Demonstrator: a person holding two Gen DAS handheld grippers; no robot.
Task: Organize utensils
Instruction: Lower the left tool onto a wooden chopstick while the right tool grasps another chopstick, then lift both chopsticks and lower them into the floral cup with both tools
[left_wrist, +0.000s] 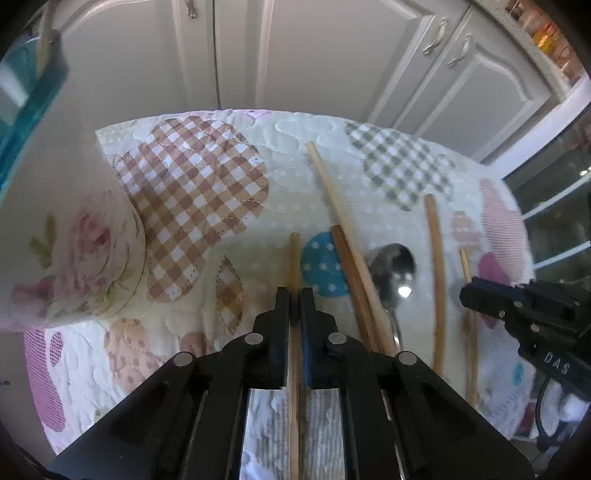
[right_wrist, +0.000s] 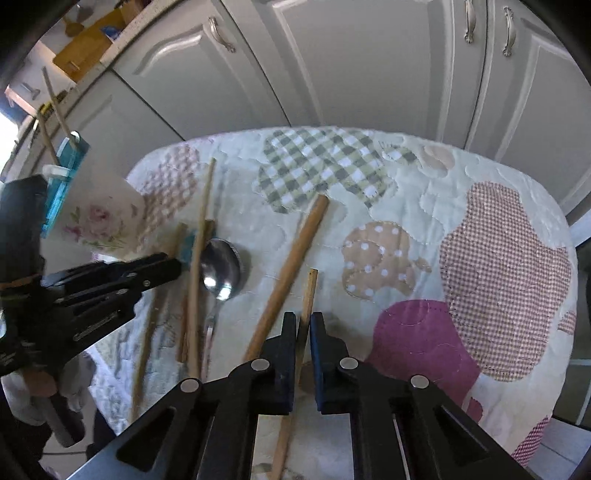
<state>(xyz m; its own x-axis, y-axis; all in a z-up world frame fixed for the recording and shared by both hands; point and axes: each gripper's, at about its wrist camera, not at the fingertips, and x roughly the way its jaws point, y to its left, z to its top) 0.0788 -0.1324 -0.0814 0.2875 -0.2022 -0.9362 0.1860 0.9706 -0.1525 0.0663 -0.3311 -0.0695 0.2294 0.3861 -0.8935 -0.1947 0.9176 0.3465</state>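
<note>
Left wrist view: L gripper (left_wrist: 294, 295) fingers clamped on a thin stick (left_wrist: 294, 258), which runs up betw. them and out past the tips.
Right wrist view: R gripper (right_wrist: 303, 321) fingers clamped on another thin stick (right_wrist: 310, 291); its end pokes out above the tips.
Landmark: spoon (left_wrist: 393, 271), bowl up, lying on quilted cloth (left_wrist: 207, 192) over the tabletop.
Left of spoon: two sticks (left_wrist: 345, 229), crossing, touching the spoon's edge; L gripper's stick just beyond those.
Right of spoon: thick stick (left_wrist: 437, 266) near, then R gripper's stick further right.
Far left of spoon: floral cup (left_wrist: 74, 254), well apart; teal holder (left_wrist: 33, 92) behind it w/ sticks standing in it.
Behind spoon: white cabinet doors (left_wrist: 332, 55) past the tabletop edge.
Person: gloved hand (right_wrist: 37, 387) on L gripper handle, seen in right wrist view.
</note>
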